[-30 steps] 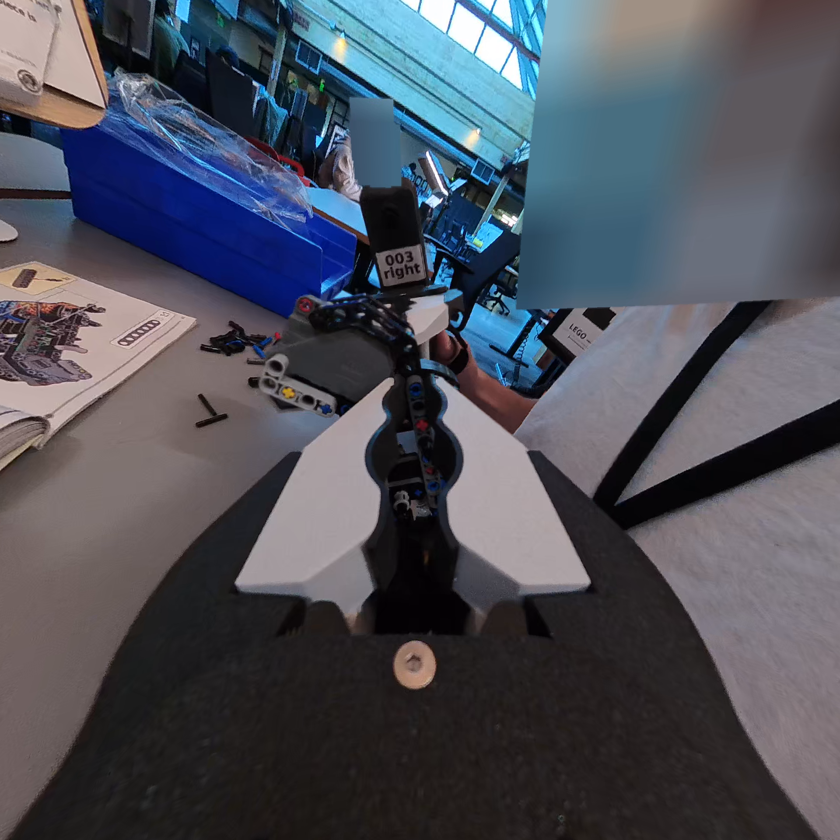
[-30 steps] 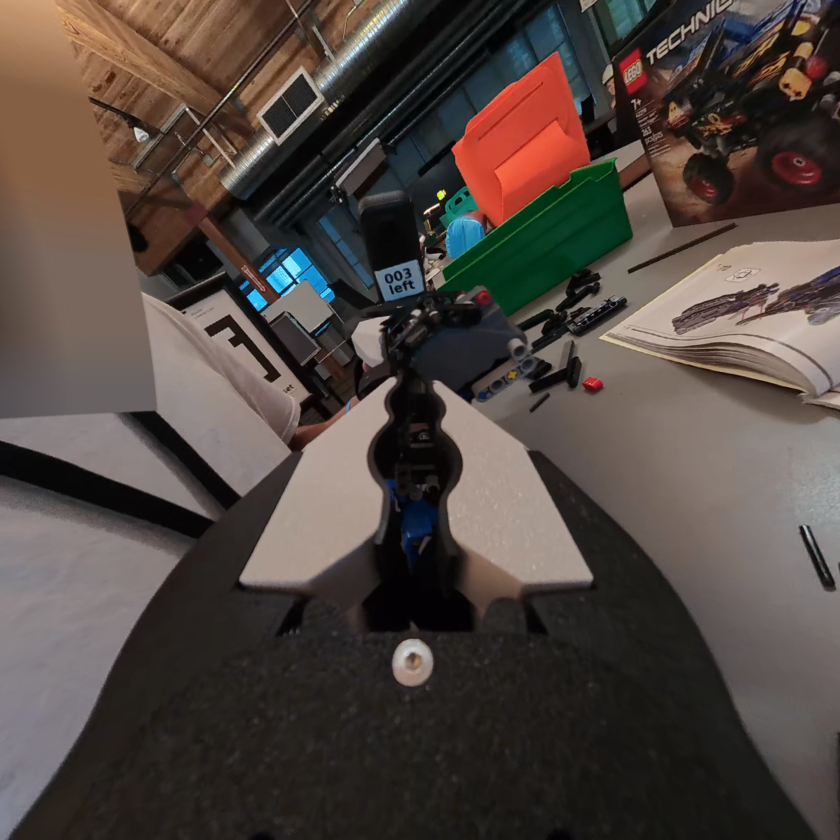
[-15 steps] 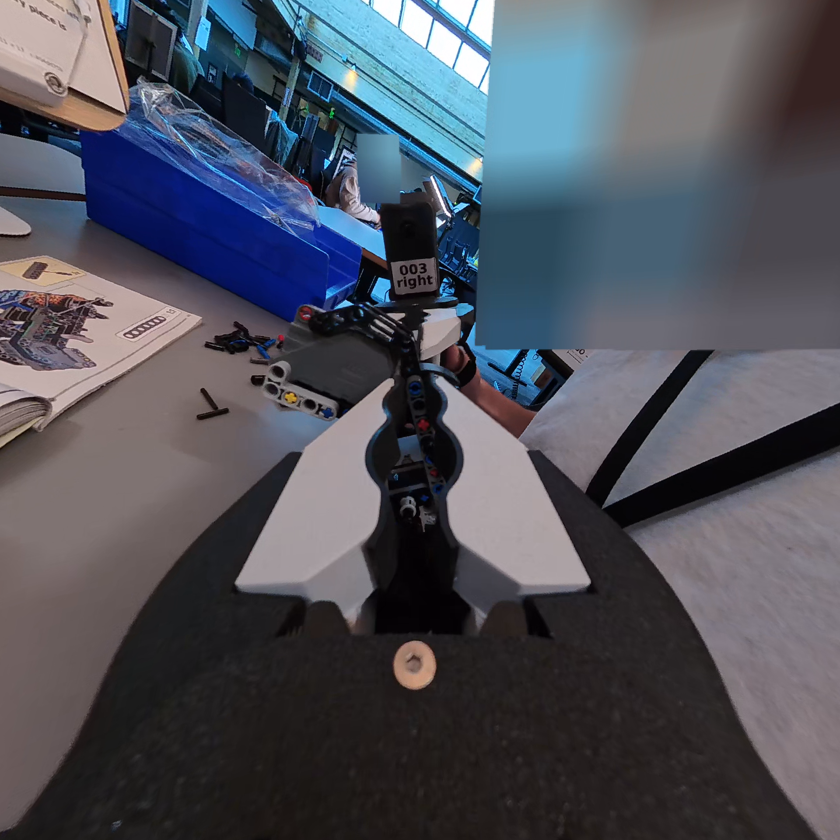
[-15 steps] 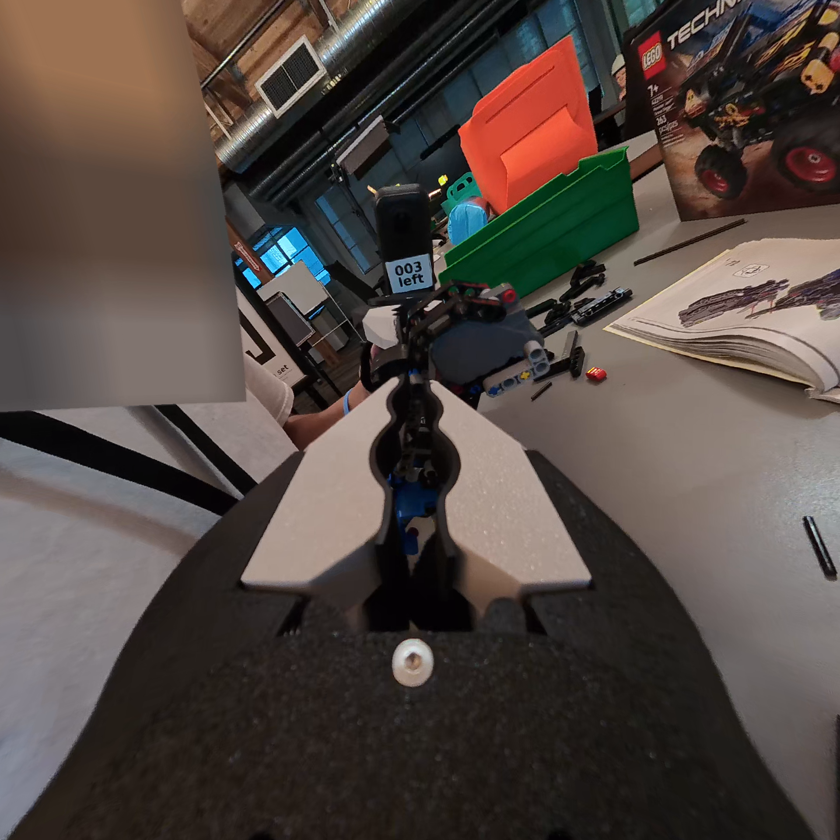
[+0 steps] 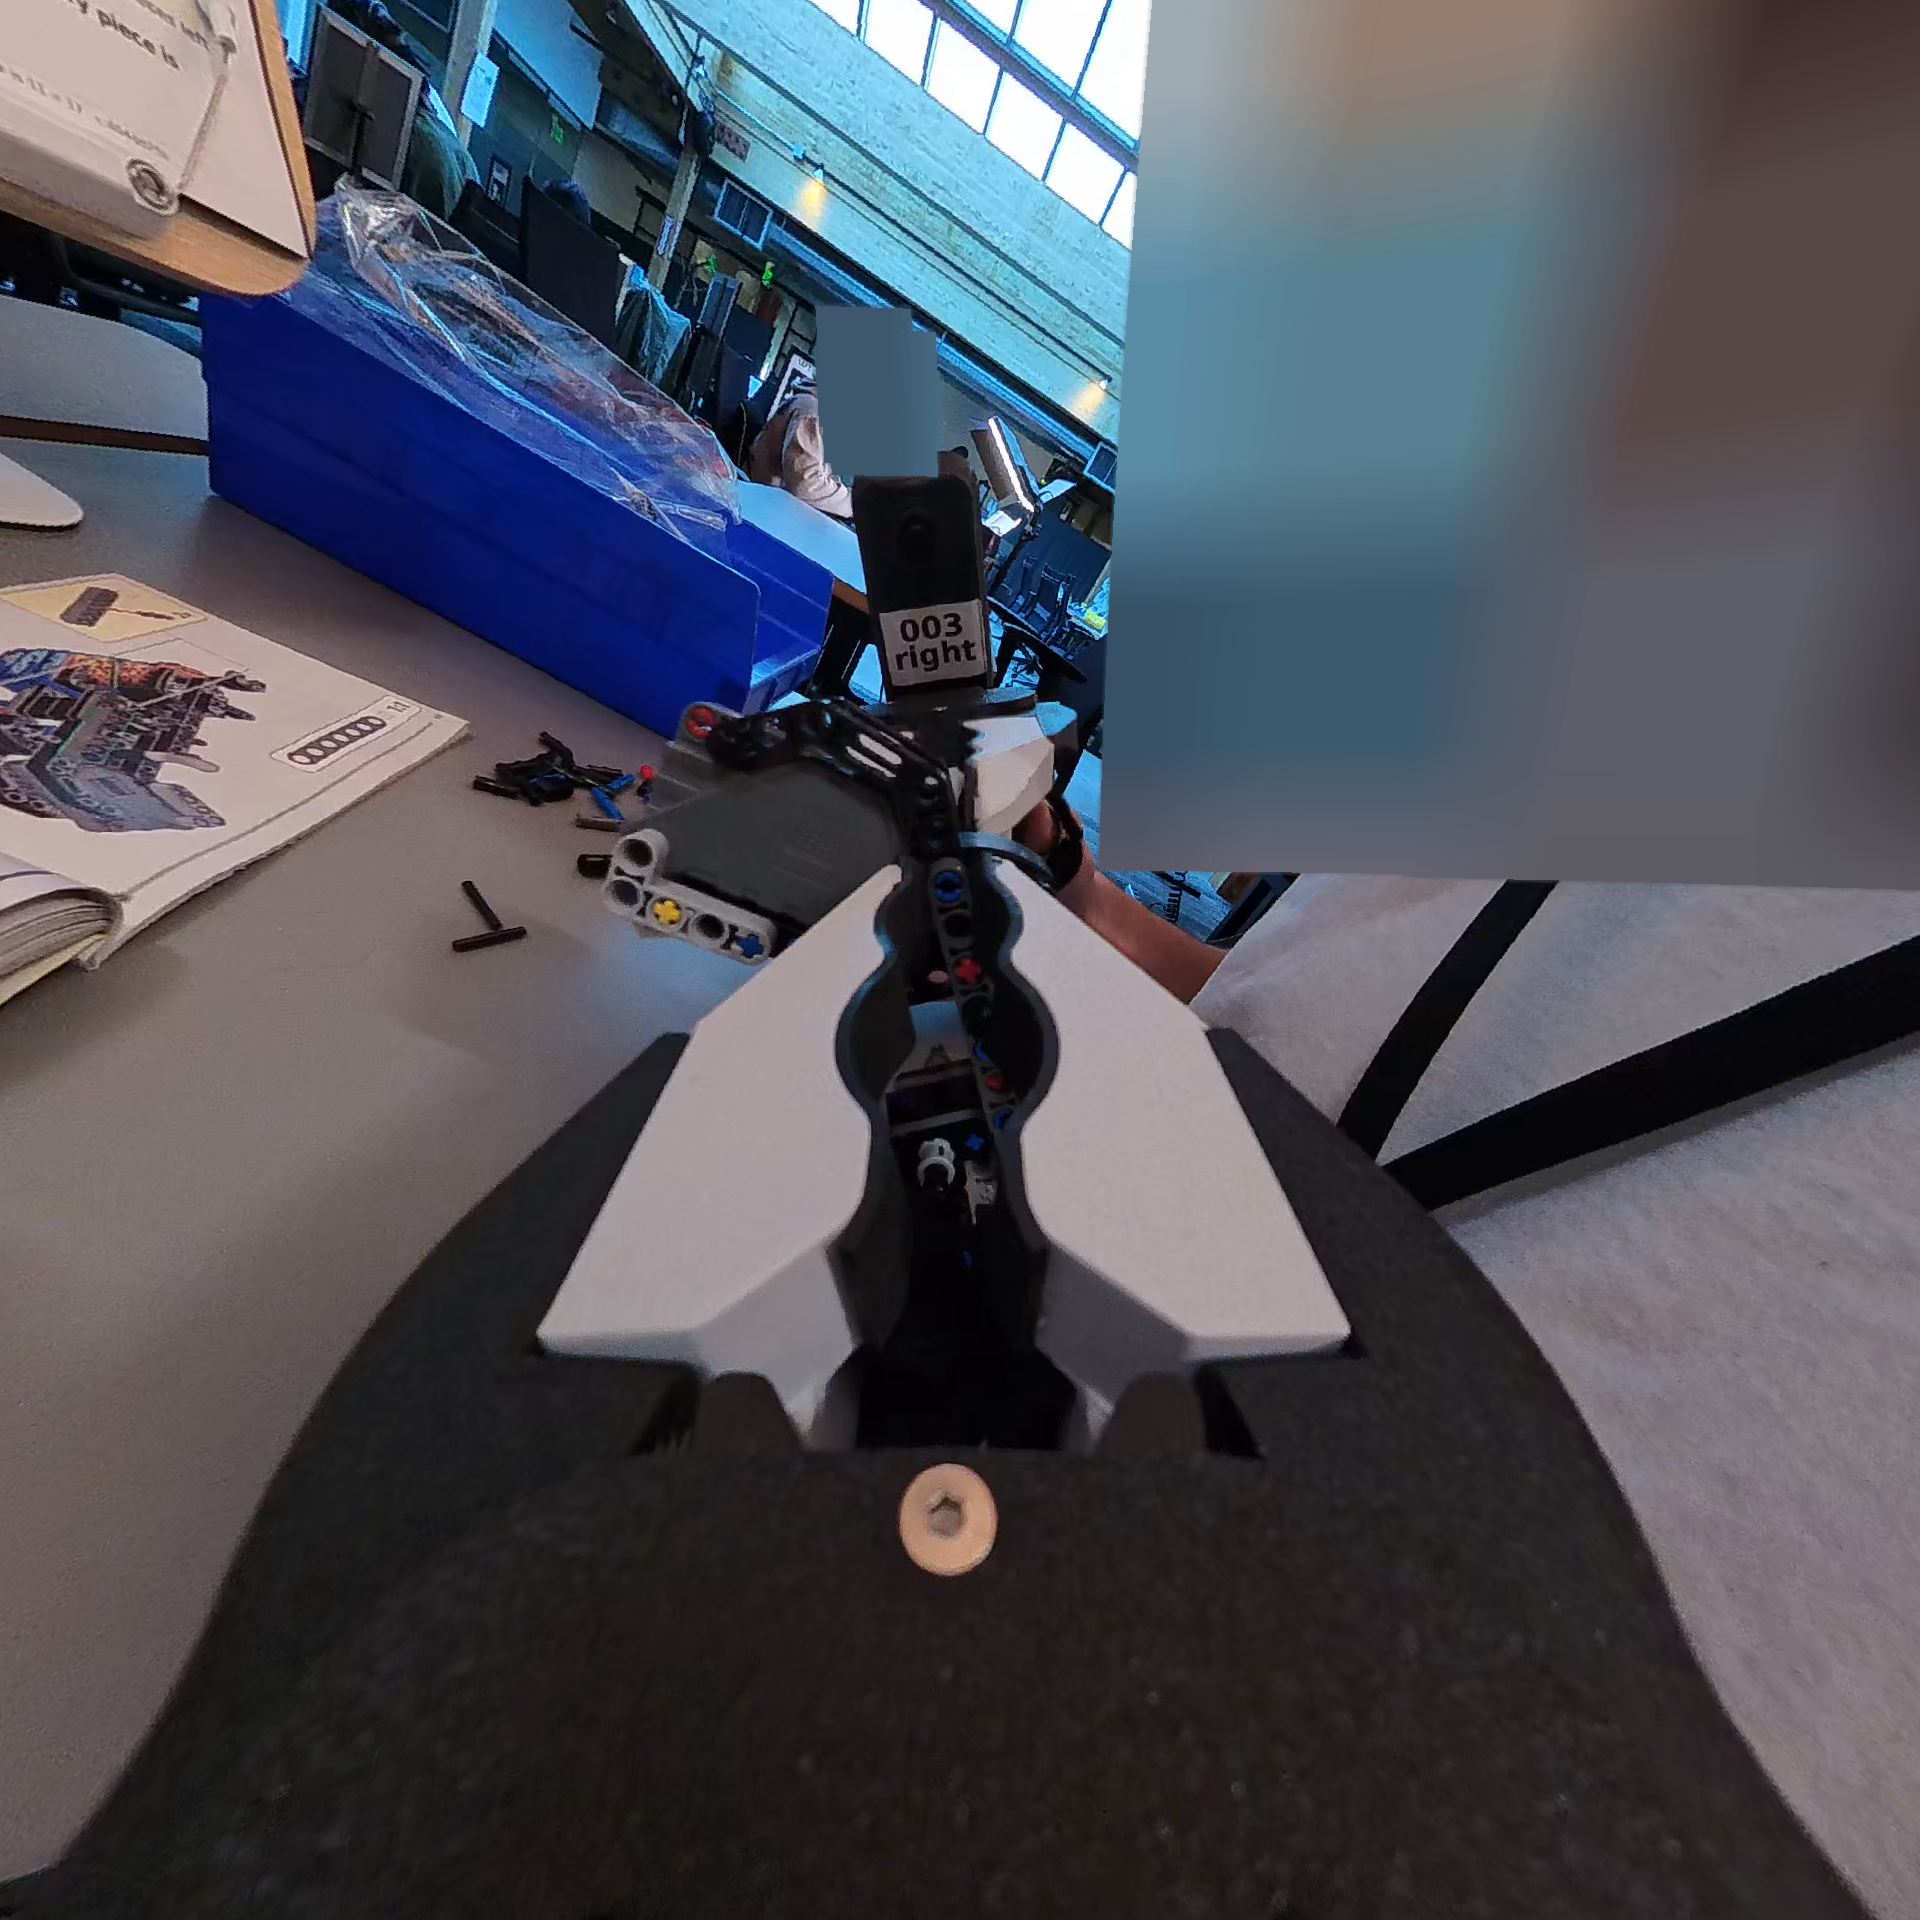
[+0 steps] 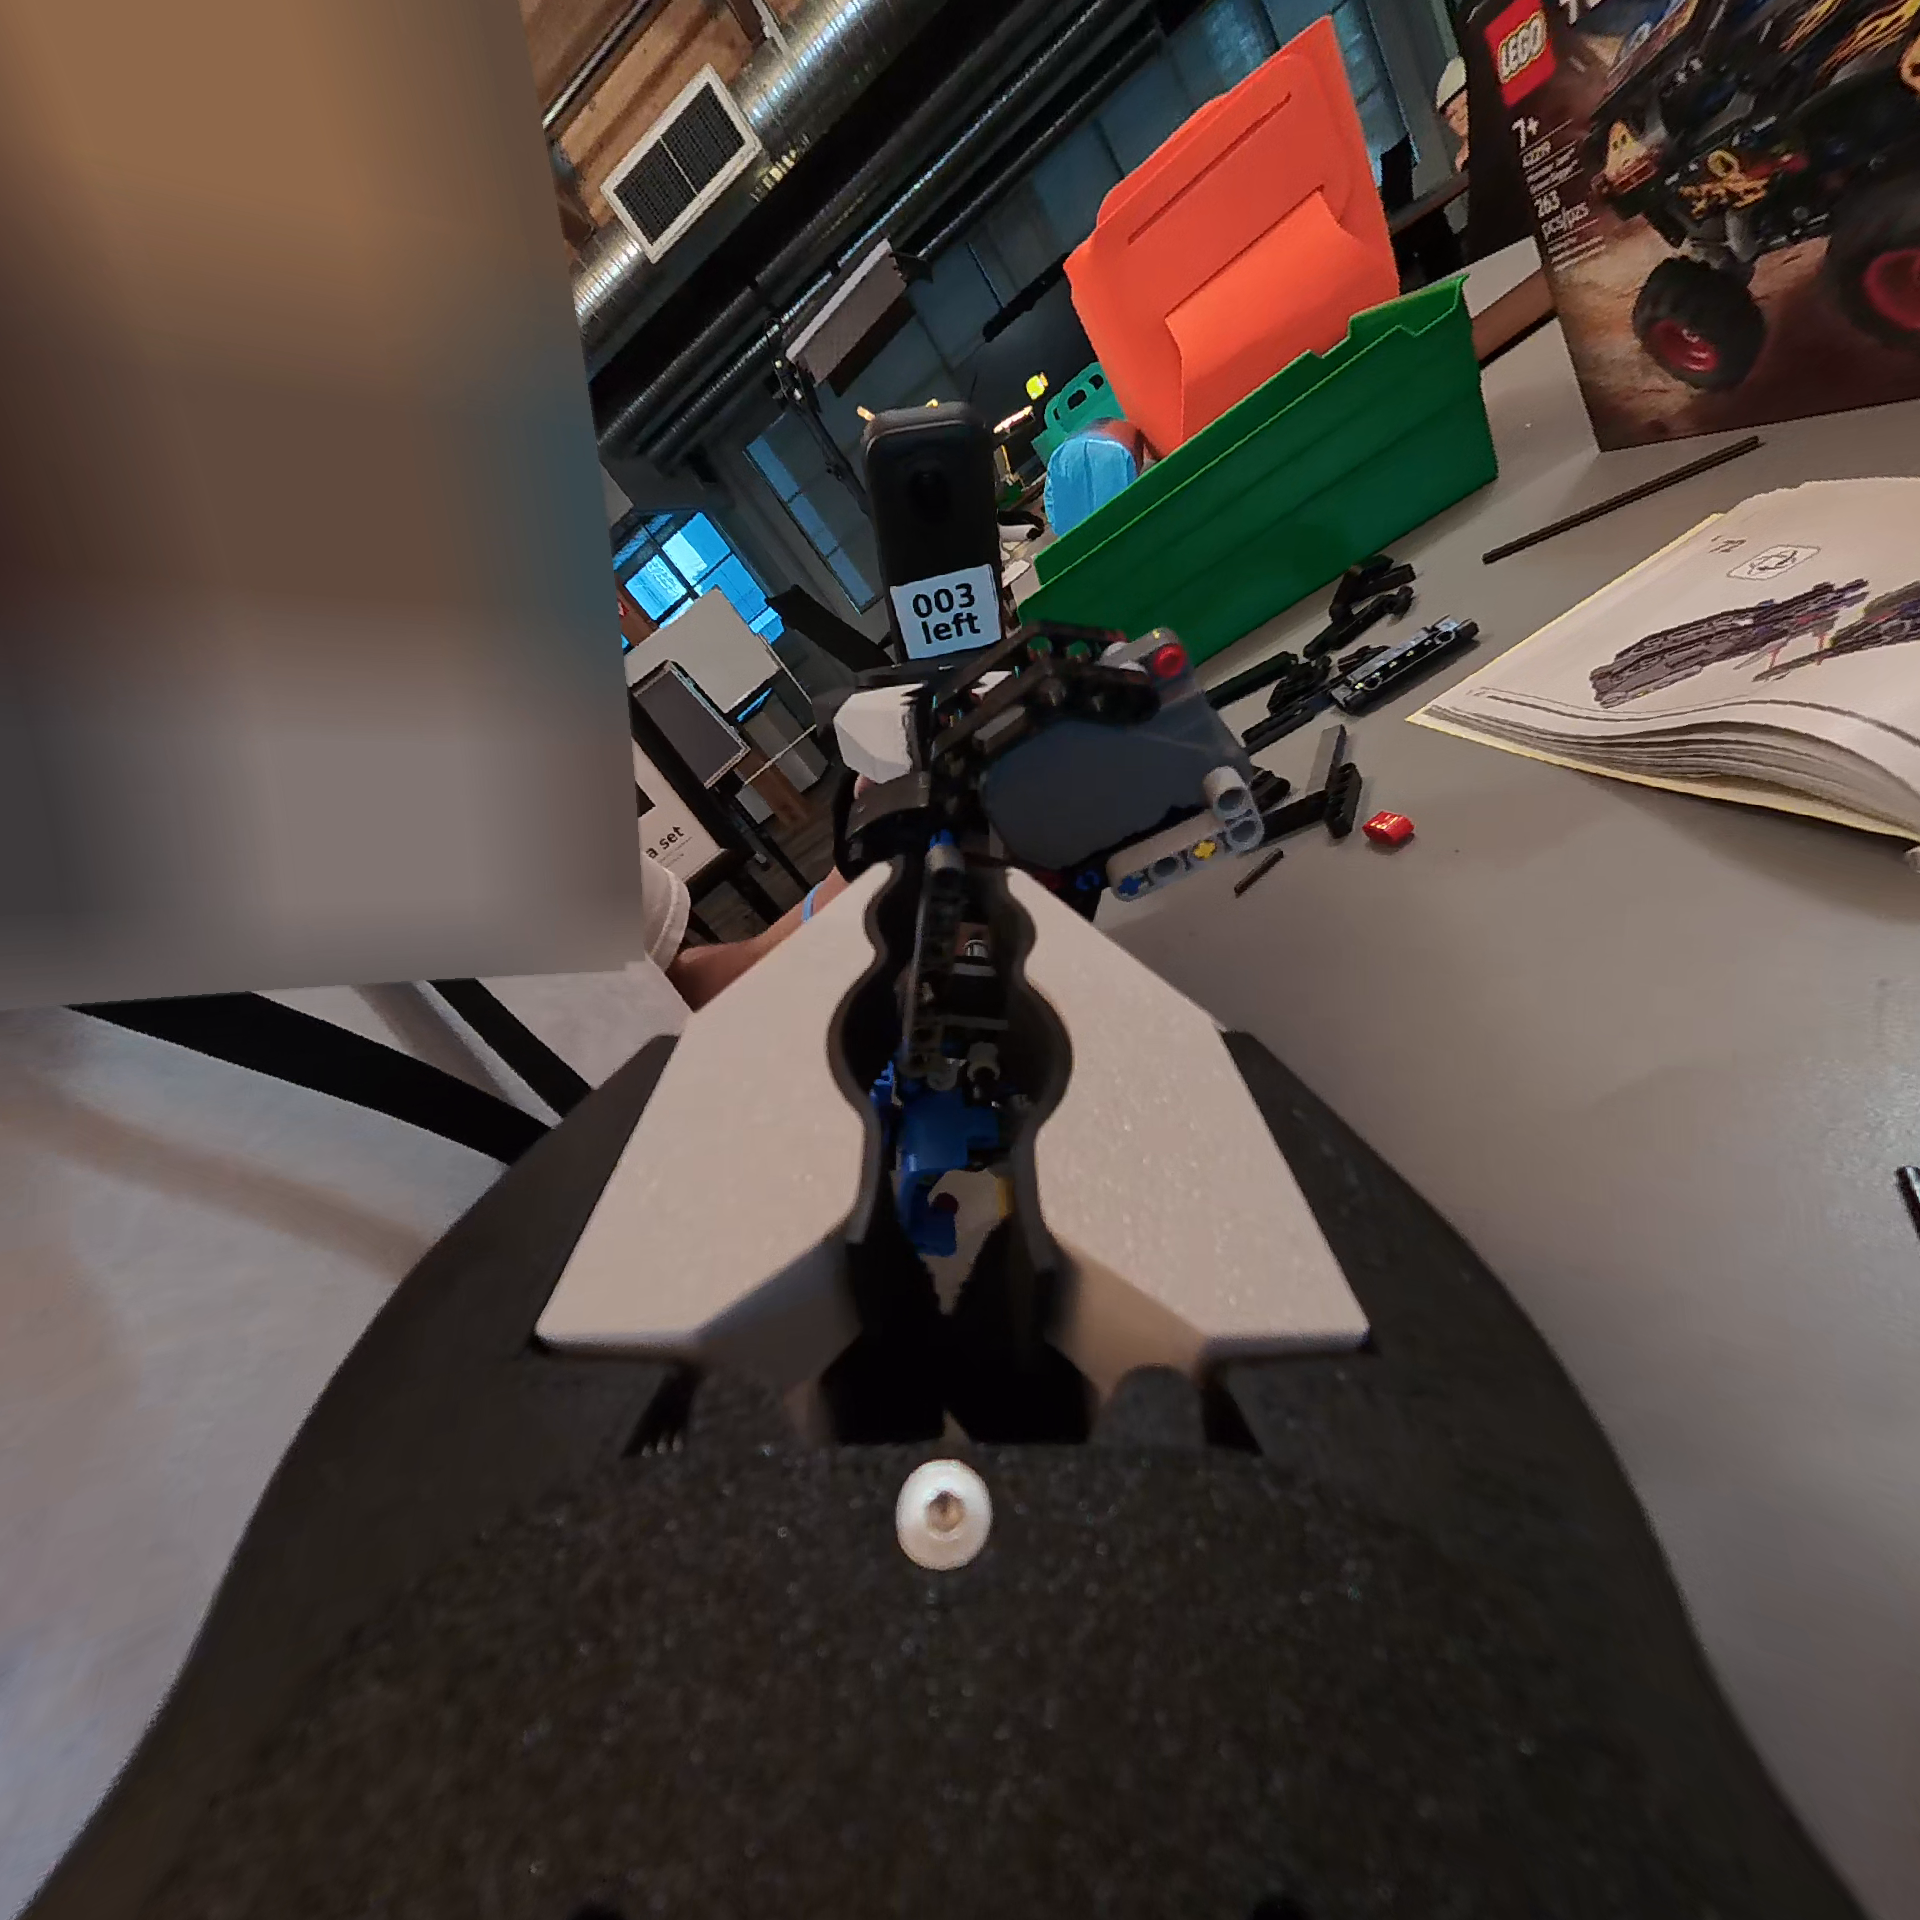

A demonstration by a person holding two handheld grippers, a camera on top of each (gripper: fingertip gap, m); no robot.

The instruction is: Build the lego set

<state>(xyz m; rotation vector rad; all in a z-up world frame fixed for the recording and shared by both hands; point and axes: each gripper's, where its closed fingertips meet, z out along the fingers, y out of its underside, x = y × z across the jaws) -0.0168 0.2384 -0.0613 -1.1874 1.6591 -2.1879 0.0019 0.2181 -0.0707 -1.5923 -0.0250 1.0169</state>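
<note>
The lego assembly is a dark grey block with black beams on top and a light grey beam with yellow and blue pins. It hangs just above the grey table near its front edge. My left gripper is shut on a black beam at one end of it. My right gripper is shut on the opposite end, where blue parts sit between the fingers. The assembly also shows in the right wrist view. Each gripper faces the other: the right one and the left one.
An open instruction booklet, a blue bin and loose black pins lie to the left. A green bin, the set's box, black parts and a red piece show in the right wrist view. A person's white shirt is close. The grippers are tip to tip, or close to it.
Both grippers stay shut on the assembly. The pair has tilted and shifted a little together, so the table and bins sit differently in both views.
</note>
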